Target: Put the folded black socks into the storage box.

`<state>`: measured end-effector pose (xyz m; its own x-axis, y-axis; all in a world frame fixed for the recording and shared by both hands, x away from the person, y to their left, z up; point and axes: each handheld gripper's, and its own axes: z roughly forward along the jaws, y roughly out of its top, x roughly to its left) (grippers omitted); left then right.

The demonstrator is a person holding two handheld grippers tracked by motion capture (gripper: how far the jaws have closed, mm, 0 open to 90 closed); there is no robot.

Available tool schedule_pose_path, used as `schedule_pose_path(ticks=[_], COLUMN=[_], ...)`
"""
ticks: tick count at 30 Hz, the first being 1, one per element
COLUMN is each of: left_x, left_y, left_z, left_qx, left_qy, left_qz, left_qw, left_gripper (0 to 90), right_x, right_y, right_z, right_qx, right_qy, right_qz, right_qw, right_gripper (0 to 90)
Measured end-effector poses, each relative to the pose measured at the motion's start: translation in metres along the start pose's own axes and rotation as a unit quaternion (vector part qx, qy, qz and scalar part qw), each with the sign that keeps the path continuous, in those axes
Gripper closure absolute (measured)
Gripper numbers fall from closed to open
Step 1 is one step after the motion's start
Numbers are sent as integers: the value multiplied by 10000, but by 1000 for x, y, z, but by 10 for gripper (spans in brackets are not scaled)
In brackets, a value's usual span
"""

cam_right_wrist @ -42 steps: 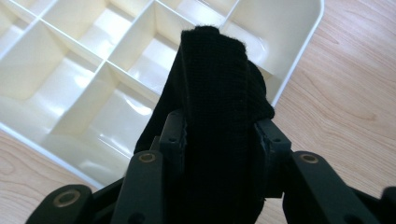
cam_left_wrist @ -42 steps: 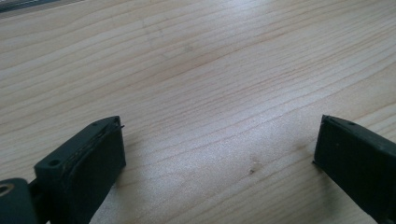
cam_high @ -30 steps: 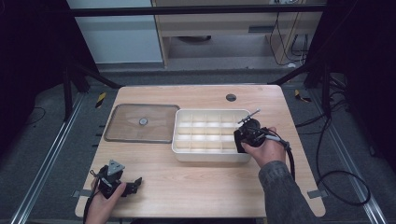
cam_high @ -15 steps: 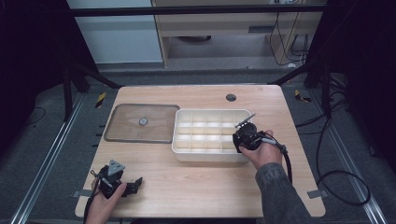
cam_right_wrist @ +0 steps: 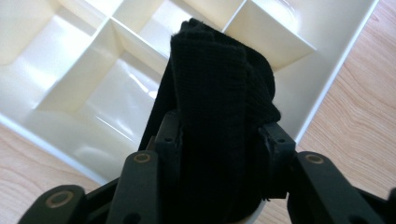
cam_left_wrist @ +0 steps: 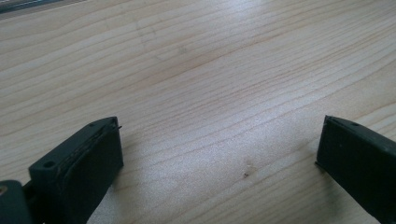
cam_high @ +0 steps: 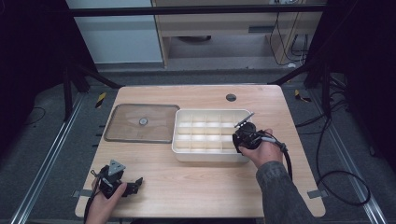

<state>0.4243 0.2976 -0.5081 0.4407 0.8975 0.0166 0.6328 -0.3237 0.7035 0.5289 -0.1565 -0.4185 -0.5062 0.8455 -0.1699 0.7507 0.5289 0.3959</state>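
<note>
1. My right gripper [cam_right_wrist: 219, 140] clamps a rolled black sock [cam_right_wrist: 219, 84] over the divided tray's [cam_high: 182, 140] right end, poised to drop it into a compartment; its jaws have just been easing apart.
2. My left gripper [cam_left_wrist: 219, 154] rests wide open and empty near the table's [cam_high: 196, 186] front left corner, out of the way.

Black ribbed cloth [cam_right_wrist: 219, 116], cream divided tray [cam_high: 184, 140], pale woodgrain table [cam_high: 196, 186]

Bare table [cam_high: 201, 186] lies open in front; the divided tray [cam_high: 205, 135] and lid [cam_high: 140, 123] block the middle.
</note>
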Motion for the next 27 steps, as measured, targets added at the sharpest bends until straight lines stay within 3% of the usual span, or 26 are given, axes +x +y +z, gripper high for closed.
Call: schedule_pose_path(ticks=[10, 16, 19, 27], left_x=[0, 0, 0, 1], left_y=[1, 1, 1, 0], left_z=[0, 0, 0, 0], left_qx=[12, 18, 15, -2], left_qy=[-11, -31, -35, -9], left_qz=[22, 30, 34, 1], left_qw=[10000, 10000, 10000, 10000], left_gripper=[0, 0, 0, 0], right_x=[-8, -14, -17, -25], right_y=[1, 5, 7, 9], right_z=[-22, -39, -44, -55], right_qx=[-84, -344, -435, -641], right_qy=[289, 383, 358, 287], right_qz=[74, 162, 180, 531], right_qw=[9995, 9985, 9983, 9961], right_gripper=[366, 313, 289, 205])
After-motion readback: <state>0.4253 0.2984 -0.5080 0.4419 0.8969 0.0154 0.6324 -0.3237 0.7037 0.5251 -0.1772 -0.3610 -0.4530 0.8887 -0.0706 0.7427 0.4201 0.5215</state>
